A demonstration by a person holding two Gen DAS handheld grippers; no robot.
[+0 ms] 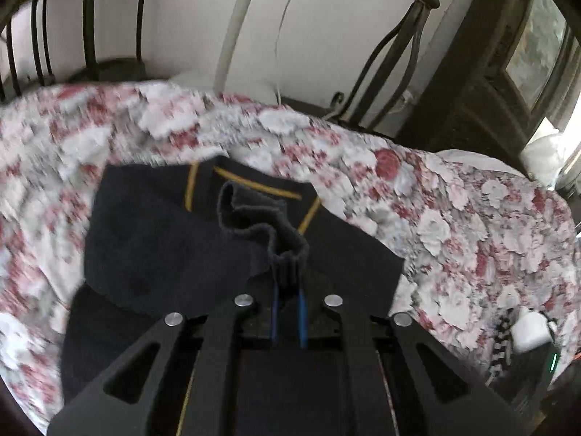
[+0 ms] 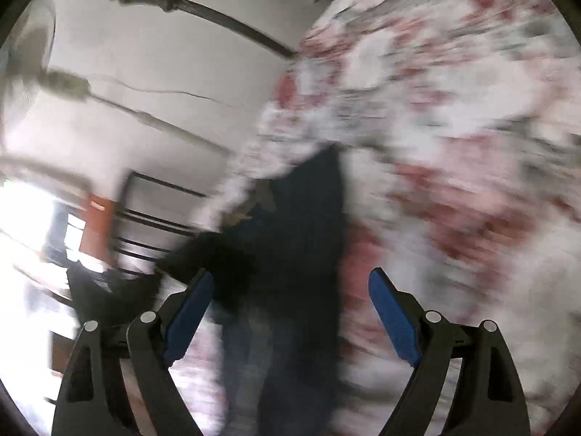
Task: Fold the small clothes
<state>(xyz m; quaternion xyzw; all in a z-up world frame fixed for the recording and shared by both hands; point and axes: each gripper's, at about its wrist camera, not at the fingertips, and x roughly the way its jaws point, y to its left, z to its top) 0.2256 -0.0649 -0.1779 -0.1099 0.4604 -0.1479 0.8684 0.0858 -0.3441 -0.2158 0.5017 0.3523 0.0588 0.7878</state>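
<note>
A dark navy garment (image 1: 152, 239) with thin yellow stripes lies on the floral bedsheet (image 1: 454, 218). My left gripper (image 1: 288, 283) is shut on a bunched ribbed edge of the garment (image 1: 287, 250) and holds it raised above the rest of the cloth. In the blurred right wrist view the navy garment (image 2: 305, 239) runs down the middle over the floral bedsheet (image 2: 454, 145). My right gripper (image 2: 290, 312) is open, its blue pads (image 2: 394, 319) wide apart above the cloth, holding nothing.
A dark metal bed frame (image 1: 392, 58) and a white wall stand behind the bed. A dark wooden cabinet (image 1: 483, 83) is at the right. A small white object (image 1: 530, 330) lies on the sheet at the right. Another dark cloth (image 2: 105, 290) hangs at the left.
</note>
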